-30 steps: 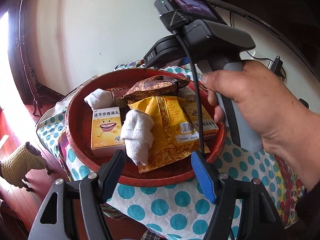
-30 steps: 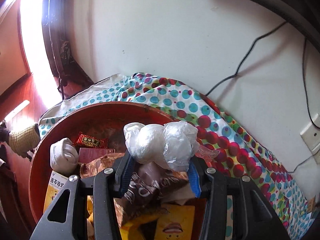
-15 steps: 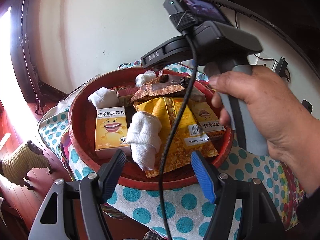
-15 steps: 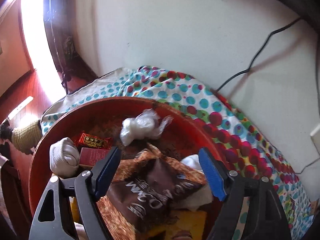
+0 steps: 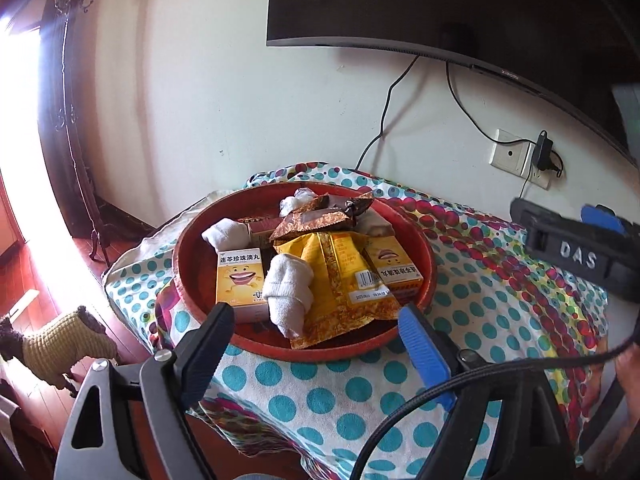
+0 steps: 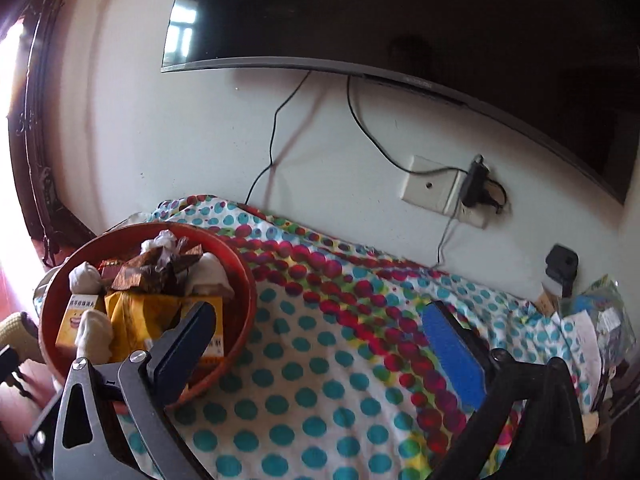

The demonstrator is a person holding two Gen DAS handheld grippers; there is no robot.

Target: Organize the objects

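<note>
Both tongs are spreading wide with nothing between them: the left gripper (image 5: pixel 316 336) just short of the red bowl (image 5: pixel 430 276), the right gripper (image 6: pixel 320 340) over bare dotted cloth (image 6: pixel 320 400) with the bowl off to its left. The heap inside looks overfull, so another drop could slide that yellow packet (image 5: pixel 340 280) out. Beyond stand the wall socket (image 6: pixel 434 190) and dangling cable (image 6: pixel 274 136).

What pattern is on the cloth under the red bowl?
Teal polka dots on white, with a multicoloured dotted band; the cloth shows best in the right wrist view.
</note>
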